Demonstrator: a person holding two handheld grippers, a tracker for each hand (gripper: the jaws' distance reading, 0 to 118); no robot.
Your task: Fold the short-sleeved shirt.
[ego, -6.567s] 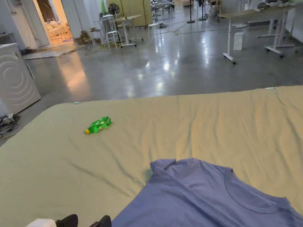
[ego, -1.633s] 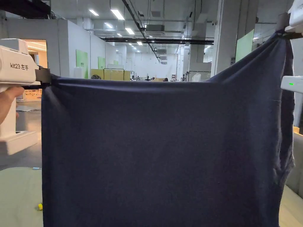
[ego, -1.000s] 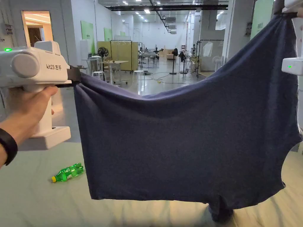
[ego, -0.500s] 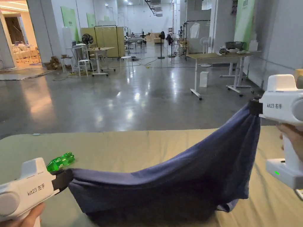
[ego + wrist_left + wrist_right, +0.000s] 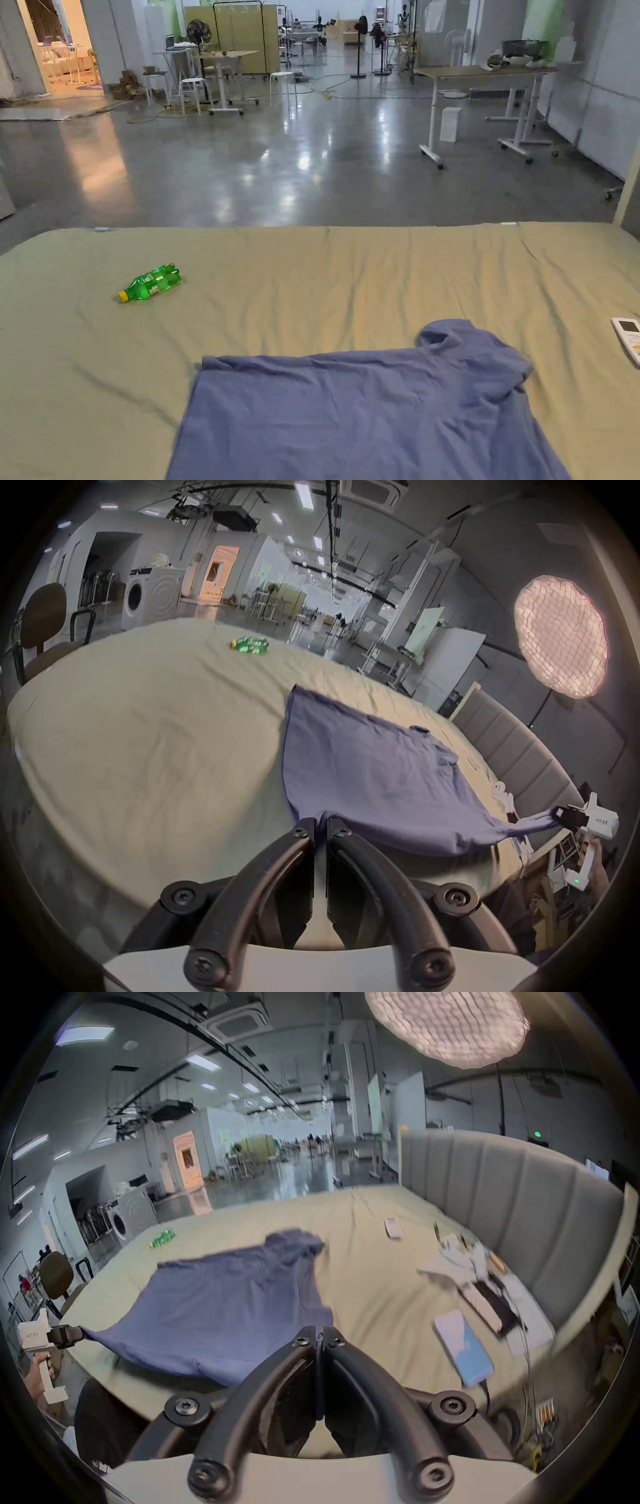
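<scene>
Lowered since half a second ago, the shirt (image 5: pixel 369 406) now lies spread on the bed (image 5: pixel 325 275) (green bottle (image 5: pixel 150 283) beyond it); left tool (image 5: pixel 320 823) and right tool (image 5: pixel 319 1333) each clamp its near edge.

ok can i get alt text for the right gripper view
The right gripper, jaws shut, pinches the near edge of a blue shirt spread on a beige bed, while the left gripper holds the shirt's other near corner. A green bottle lies beyond the shirt, and a phone to its right.
</scene>
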